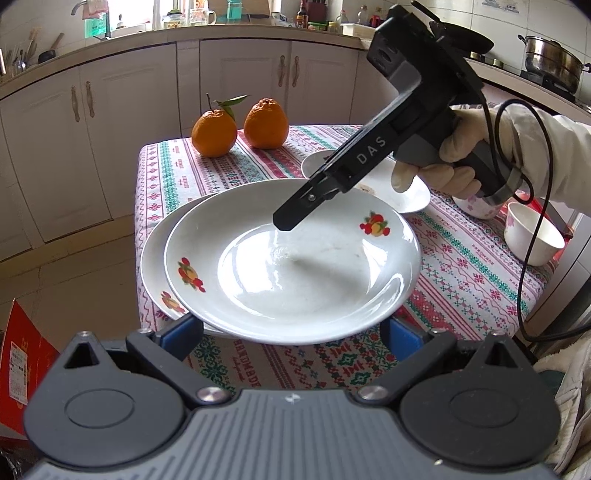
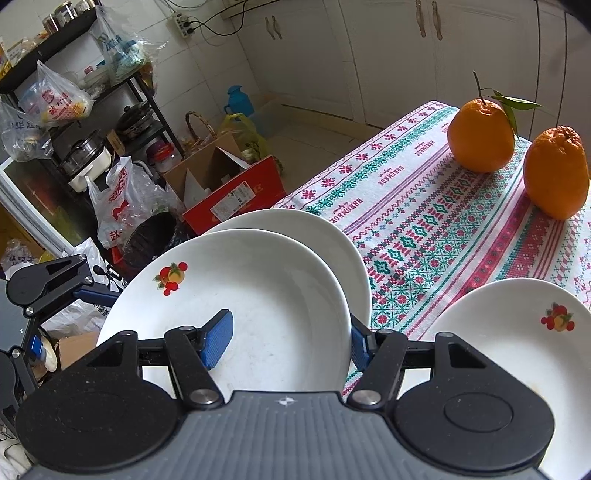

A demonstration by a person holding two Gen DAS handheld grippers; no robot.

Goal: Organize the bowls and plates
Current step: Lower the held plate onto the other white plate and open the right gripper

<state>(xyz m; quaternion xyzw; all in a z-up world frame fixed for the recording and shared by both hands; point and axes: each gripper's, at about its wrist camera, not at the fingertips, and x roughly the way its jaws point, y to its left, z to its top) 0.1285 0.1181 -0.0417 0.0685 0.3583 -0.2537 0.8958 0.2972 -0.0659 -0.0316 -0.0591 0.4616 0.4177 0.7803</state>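
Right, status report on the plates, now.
Left gripper open at top plate near edge. Right gripper open, astride its rim. It rests offset on second plate. Nothing blocking.

Bright, even daylight from the window [image 1: 140, 14] at back; soft glare and a faint shadow on the top plate [image 1: 291, 266]. Heavy fisheye bend w/ dark vignette at corners; near foreground slightly soft.

Two oranges [image 1: 240, 125] sit on the patterned tablecloth [image 1: 461, 266].
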